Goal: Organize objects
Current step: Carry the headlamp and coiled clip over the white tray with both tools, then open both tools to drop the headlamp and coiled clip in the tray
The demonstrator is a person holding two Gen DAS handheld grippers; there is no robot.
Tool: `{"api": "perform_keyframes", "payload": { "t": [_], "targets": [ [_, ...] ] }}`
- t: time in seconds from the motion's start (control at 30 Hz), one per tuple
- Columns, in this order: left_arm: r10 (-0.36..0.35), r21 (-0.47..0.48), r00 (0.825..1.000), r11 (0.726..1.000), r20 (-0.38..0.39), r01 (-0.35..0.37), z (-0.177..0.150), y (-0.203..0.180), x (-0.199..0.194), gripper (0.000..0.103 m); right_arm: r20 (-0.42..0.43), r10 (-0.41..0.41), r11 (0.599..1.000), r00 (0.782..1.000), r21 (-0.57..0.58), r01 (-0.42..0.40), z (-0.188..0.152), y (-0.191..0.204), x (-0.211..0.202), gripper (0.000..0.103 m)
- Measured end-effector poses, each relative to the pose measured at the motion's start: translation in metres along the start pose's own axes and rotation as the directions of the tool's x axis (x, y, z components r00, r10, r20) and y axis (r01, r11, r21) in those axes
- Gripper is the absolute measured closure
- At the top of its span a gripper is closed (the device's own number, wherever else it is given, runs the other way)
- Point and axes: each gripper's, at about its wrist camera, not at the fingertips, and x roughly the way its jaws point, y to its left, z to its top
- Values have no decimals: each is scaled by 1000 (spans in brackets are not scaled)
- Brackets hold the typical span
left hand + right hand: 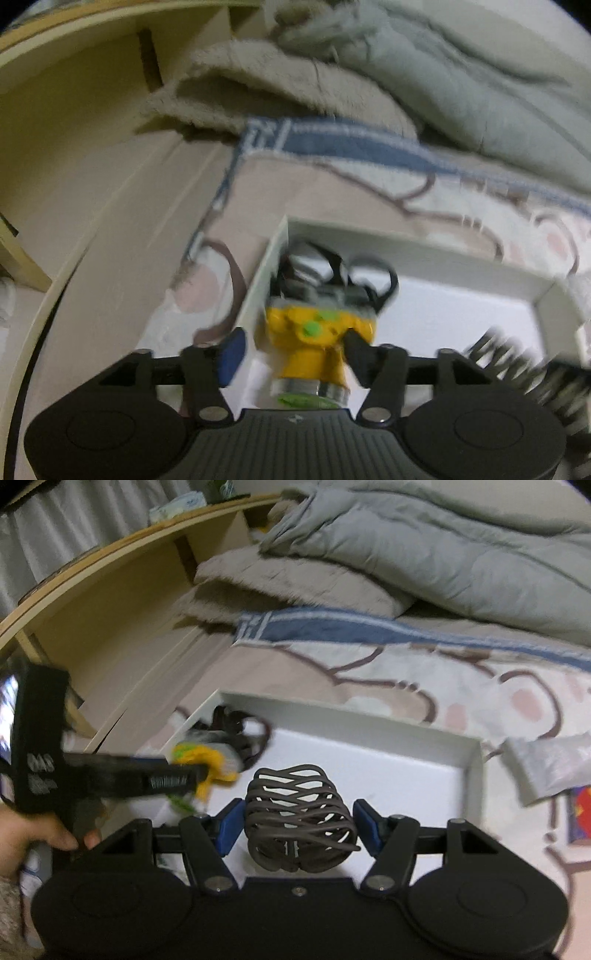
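A yellow toy figure [314, 339] with green spots, a grey top and black loops hangs between the fingers of my left gripper [295, 350], over the left corner of a white open box [406, 240]. The left gripper's jaws stand wider than the toy, with a gap on the left side. In the right wrist view the toy [210, 760] is at the tip of the left gripper [199, 775]. A dark brown coiled cable bundle [299, 819] sits between the open fingers of my right gripper [299, 827], over the box [476, 768].
The box lies on a bed with a cartoon-print sheet [406, 686]. A grey duvet [443, 546] and beige pillow [288, 579] lie behind it. A wooden headboard shelf [110, 602] runs along the left. A grey pouch [550, 764] lies right of the box.
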Motion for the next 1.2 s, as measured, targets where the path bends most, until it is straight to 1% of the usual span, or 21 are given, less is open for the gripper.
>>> {"api": "perform_keyframes", "payload": {
  "t": [0.07, 0.17, 0.33, 0.4, 0.43, 0.47, 0.5, 0.57, 0.73, 0.9, 1.17, 1.2],
  "targets": [
    [-27, -14, 999, 1000, 20, 27, 4, 5, -10, 39, -19, 12, 1000, 1000, -3, -12, -5, 9, 7, 38],
    [-28, -6, 999, 1000, 30, 29, 7, 7, -19, 39, -42, 23, 1000, 999, 1, -23, -11, 18, 16, 38],
    [-18, 16, 1000, 1000, 6, 18, 3, 8, -20, 39, -53, 76, 997, 996, 3, -76, -18, 37, 27, 38],
    [-12, 19, 1000, 1000, -5, 12, 0, 9, -20, 39, -71, 90, 996, 993, -4, -90, -21, 43, 31, 36],
    [-10, 23, 1000, 1000, -9, 11, -1, 9, -21, 39, -84, 87, 996, 993, -10, -88, -22, 46, 32, 33],
    [-11, 27, 1000, 1000, -12, 11, -3, 9, -21, 39, -95, 85, 996, 992, -19, -88, -22, 47, 31, 28],
    [-12, 31, 1000, 999, -17, 13, -5, 9, -22, 39, -94, 78, 996, 993, -25, -80, -23, 48, 29, 25],
    [-7, 36, 1000, 999, -24, 8, -7, 7, -23, 38, -80, 72, 997, 994, -25, -74, -22, 46, 22, 25],
    [14, 53, 999, 999, -33, -12, -11, 2, -27, 37, -90, 63, 997, 994, -38, -66, -17, 36, 12, 25],
    [11, 47, 999, 999, -32, -9, -12, -2, -34, 36, -86, 43, 998, 995, -48, -48, -17, 29, 2, 25],
    [13, 23, 999, 1000, -32, -12, -12, -5, -51, 30, -70, 51, 995, 996, -81, -56, -12, 28, -15, 23],
    [14, 17, 999, 1000, -29, -13, -12, -5, -54, 26, -69, 53, 995, 996, -83, -59, -11, 27, -18, 23]
  ]
}}
